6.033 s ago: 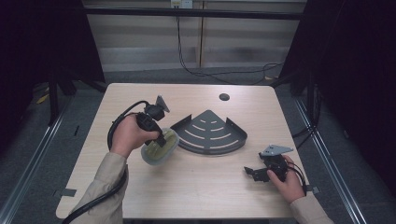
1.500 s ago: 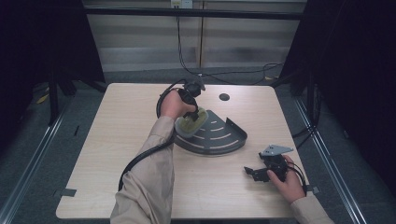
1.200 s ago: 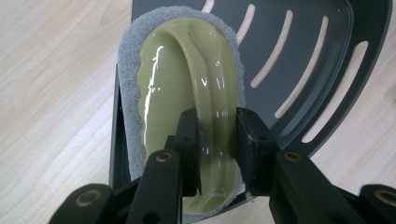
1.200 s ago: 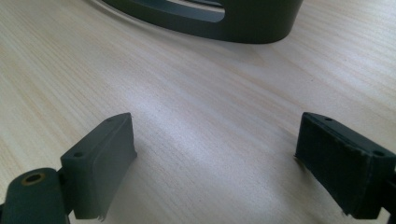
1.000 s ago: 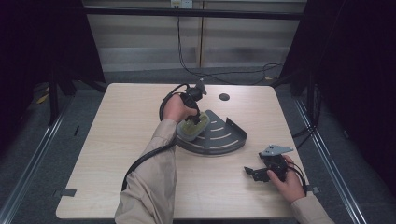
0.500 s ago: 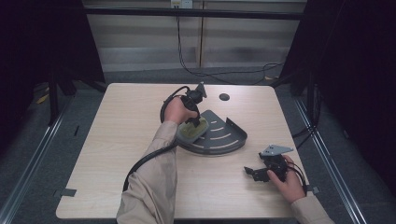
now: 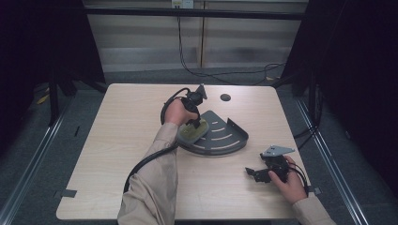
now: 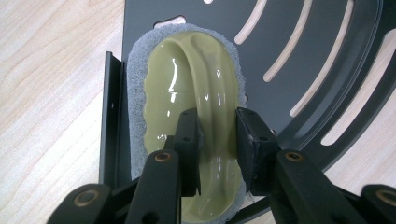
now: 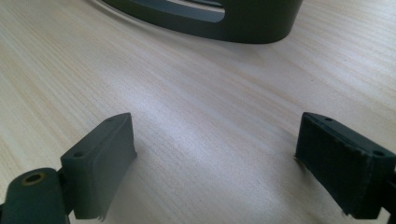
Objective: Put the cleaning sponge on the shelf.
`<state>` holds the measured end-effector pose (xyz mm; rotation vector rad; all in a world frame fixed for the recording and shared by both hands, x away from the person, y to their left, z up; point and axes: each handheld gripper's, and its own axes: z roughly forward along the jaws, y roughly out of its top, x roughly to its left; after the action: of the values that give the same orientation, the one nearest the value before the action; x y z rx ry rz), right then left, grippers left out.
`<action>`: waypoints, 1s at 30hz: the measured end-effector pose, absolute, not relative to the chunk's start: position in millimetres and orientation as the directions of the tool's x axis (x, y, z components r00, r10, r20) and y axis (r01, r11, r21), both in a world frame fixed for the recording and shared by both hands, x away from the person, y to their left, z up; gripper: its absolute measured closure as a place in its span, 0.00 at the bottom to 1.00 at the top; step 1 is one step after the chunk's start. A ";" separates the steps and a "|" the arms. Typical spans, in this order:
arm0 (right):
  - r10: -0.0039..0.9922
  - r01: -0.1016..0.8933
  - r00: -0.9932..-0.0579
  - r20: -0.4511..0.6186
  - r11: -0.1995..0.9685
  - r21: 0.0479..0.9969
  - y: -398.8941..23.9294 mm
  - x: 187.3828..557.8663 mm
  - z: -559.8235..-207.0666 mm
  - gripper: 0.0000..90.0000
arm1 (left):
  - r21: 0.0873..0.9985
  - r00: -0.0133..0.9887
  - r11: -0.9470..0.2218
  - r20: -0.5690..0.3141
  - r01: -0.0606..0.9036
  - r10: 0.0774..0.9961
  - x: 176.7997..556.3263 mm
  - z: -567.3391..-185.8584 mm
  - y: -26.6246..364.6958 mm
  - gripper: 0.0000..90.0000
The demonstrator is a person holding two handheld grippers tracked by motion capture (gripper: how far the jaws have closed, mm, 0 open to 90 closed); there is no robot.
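On the dark slotted tray (image 7: 225,136), at its left corner, lies the scrub pad (image 7: 193,130): an oval of grey foam topped by a glossy olive-green plastic grip with a raised ridge down its middle. In the left gripper view the pad (image 8: 187,93) sits flat on the tray floor (image 8: 299,51), its long side against the tray's straight upright wall. The left gripper (image 8: 217,140) has its jaws clenched on the ridge, one pad to each side of it. From above, the left gripper (image 7: 195,123) points down onto the pad, its cable looping back along the sleeve.

The tray is fan-shaped, dark grey, with curved slots through which the wood shows, and a low rim on the rounded edge.

The right gripper (image 7: 256,172) rests near the table's right front corner, well apart from the tray, jaws released and spread wide, nothing between them (image 9: 215,158).

The table (image 7: 126,154) is pale wood-grain laminate with a small round dark spot (image 7: 225,97) near the far edge, possibly a cable hole. Grey floor, dark curtains at both sides, cables hanging at the back wall.
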<state>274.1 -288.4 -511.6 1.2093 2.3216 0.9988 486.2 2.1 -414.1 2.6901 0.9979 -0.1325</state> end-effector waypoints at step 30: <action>0.814 0.576 -0.580 0.023 0.391 0.718 -288.3 274.1 -511.6 0.12 | 0.210 0.753 -0.724 -0.144 0.657 0.642 487.4 -414.1 13.4 0.80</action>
<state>274.1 -288.3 -511.6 1.2100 2.3212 0.9990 487.4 13.4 -414.1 2.7040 1.0200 -0.0887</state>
